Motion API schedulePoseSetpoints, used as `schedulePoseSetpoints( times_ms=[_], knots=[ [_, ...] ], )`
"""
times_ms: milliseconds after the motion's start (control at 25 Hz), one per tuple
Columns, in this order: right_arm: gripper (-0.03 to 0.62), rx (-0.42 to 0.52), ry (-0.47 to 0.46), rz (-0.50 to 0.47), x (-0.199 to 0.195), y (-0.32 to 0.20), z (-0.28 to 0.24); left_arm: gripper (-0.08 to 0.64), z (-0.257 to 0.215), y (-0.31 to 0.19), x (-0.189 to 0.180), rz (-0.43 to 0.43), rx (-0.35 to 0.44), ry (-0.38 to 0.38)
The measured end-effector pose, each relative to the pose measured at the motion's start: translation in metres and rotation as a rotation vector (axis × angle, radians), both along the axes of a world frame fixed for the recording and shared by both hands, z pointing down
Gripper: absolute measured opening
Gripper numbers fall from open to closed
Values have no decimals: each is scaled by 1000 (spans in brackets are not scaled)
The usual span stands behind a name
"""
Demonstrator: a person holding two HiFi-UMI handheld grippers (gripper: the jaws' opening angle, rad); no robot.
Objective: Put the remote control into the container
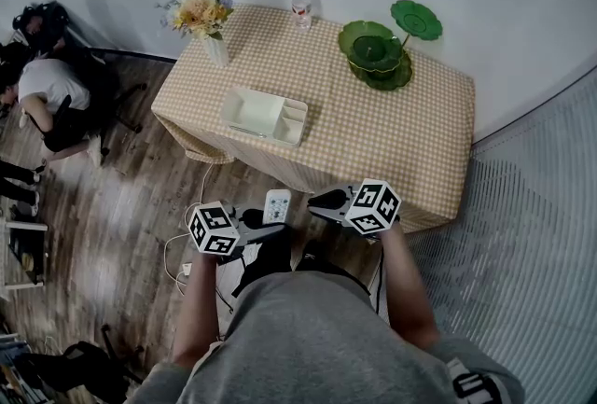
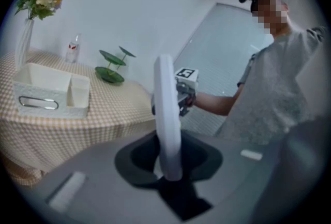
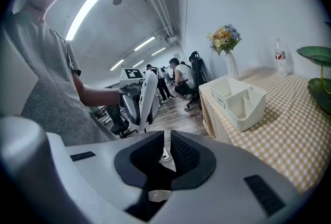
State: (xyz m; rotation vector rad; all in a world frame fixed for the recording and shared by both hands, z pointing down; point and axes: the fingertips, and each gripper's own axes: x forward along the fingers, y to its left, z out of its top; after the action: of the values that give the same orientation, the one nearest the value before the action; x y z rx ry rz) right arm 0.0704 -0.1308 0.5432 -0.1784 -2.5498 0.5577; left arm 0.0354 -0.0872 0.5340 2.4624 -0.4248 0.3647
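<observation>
The remote control [image 1: 277, 206] is held clamped in the left gripper [image 1: 254, 219], short of the tabletop's [image 1: 392, 141] near edge, the right gripper [image 1: 322, 202] is carried shut and empty, and placement into the container [image 1: 264, 116] near that edge is not yet done.

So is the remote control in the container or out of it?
Out. The left gripper holds the remote control short of the table; the container sits apart on it.
</observation>
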Motion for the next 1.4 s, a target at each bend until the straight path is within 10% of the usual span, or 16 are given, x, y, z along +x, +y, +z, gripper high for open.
schedulePoseSetpoints(
  times_ms=[1400],
  knots=[
    [23,64,91,398,-74,-113,9,89,23,-87,-72,413,-94,104]
  ],
)
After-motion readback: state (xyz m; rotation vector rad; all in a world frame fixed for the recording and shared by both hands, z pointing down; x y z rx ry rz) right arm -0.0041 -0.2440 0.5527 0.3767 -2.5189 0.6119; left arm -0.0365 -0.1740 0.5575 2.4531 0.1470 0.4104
